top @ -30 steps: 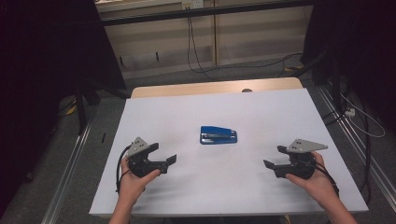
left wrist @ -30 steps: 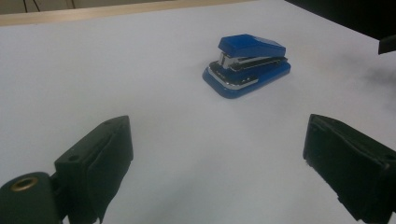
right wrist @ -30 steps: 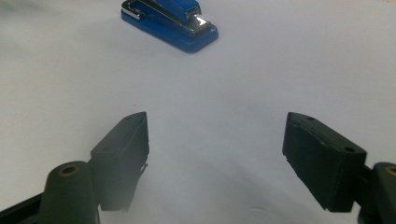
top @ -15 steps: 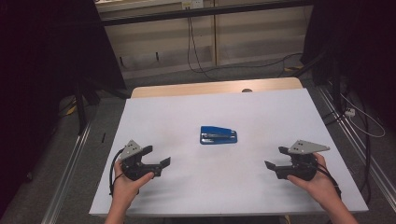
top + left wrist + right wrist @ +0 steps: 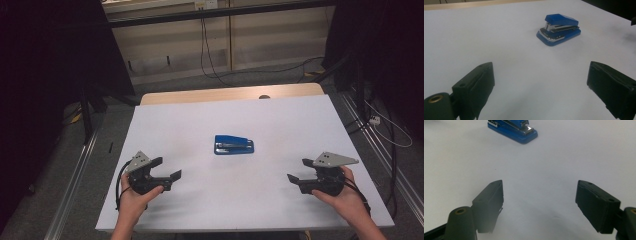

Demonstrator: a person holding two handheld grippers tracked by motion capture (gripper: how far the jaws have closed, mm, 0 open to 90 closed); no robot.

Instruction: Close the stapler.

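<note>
Across the white table point(image 5: 280, 210) the layout is staying almost as it was a second ago, and only one thing is shifting. Largest is that tabletop, lying bare except at its middle. Next come the two hands. The left gripper point(image 5: 167, 170) is now sitting nearer the person and closer to the table's left edge than it was a second ago, so it is drawing away from the work rather than closing in; its jaws are standing wide apart with nothing between them, as the left gripper view shows. The right gripper point(image 5: 299, 170) is keeping its place near the right edge, jaws likewise spread and empty. Smallest is the blue stapler point(image 5: 233, 145), lying closed and flat at the table's centre, well apart from both grippers and untouched. Judging by this, no reach is under way yet, and either hand is facing a clear, open path to the stapler.
</note>
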